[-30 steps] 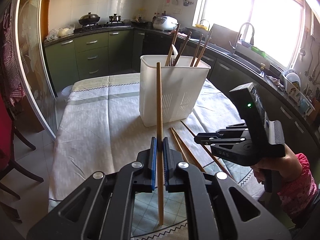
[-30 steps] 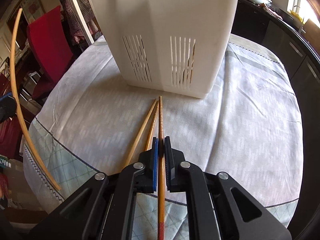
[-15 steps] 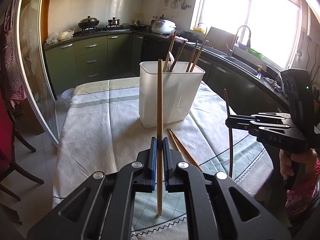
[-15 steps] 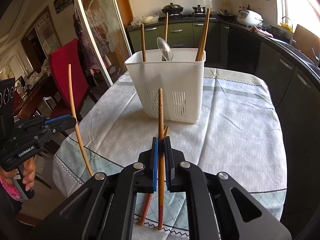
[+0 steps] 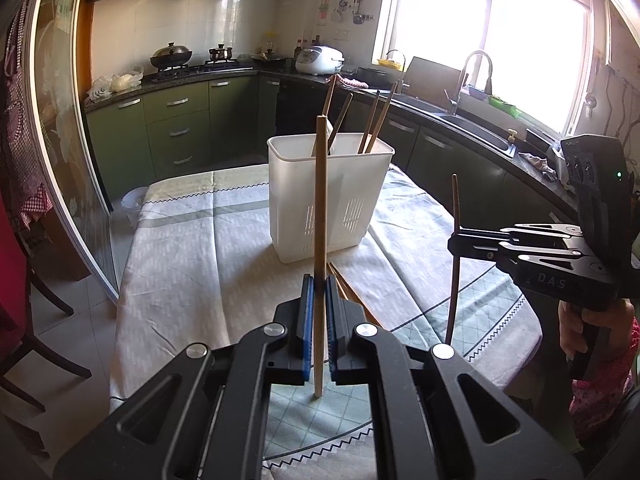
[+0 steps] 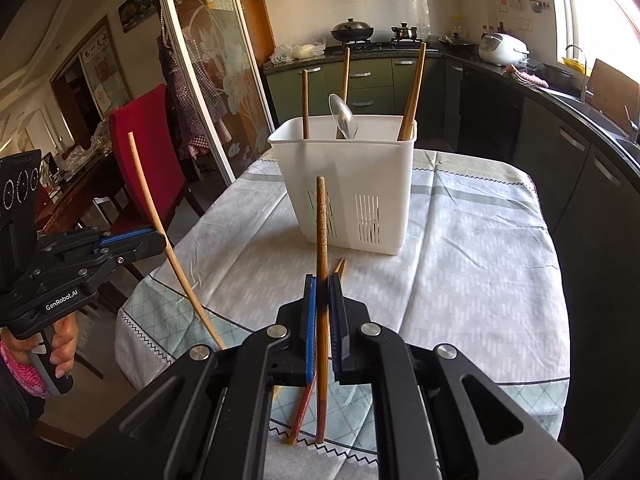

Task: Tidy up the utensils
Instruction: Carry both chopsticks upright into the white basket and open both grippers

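Left wrist view: the left hand-held gripper (image 5: 319,312) is clamped on a pale chopstick (image 5: 320,200), upright, near the bin (image 5: 352,184). It looks light, stiff and smooth, so a low grip may pivot.

Right wrist view: the right hand-held gripper (image 6: 322,320) pinches a dark chopstick (image 6: 321,232) mid-shaft; two more (image 6: 338,269) lie on the surface (image 6: 480,264).

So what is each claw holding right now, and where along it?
Left claw: a pale chopstick, gripped on its lower part. Right claw: a darker chopstick, gripped near its middle.
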### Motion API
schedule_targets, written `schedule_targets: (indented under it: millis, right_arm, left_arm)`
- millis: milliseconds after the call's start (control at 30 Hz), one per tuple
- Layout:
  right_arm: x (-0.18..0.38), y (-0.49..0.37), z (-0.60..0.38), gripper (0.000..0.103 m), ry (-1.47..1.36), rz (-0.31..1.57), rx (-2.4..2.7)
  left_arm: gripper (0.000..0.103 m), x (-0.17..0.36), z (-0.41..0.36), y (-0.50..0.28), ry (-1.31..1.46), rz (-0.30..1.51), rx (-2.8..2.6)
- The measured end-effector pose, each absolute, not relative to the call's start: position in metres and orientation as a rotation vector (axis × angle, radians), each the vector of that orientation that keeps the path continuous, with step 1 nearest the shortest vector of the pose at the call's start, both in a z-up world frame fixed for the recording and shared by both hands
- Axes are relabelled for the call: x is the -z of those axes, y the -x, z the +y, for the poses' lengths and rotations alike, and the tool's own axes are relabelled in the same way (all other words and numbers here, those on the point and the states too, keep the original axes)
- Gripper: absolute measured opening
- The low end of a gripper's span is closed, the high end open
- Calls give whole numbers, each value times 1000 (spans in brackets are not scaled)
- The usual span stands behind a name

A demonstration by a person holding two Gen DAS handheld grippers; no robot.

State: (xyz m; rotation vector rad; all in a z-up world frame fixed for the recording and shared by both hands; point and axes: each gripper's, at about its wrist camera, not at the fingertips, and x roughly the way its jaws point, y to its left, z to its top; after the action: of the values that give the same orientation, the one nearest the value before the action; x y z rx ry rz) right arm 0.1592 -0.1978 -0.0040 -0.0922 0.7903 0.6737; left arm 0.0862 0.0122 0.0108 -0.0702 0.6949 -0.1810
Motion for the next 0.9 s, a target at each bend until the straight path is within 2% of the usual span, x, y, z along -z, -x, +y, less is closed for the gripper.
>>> schedule_targets:
  millis: [500,700,900]
  right_arm:
    - [-17,-158,-195,7,99,747,-695]
    - [-57,-166,-194,7,100,669,-710]
    - [-117,-187,-195,7,66,566,-717]
  left_arm:
    - [6,-24,9,-87,61,657,194]
    - [6,-56,11,-94,71,608,209]
    - [6,-112,12,-109,66,518,219]
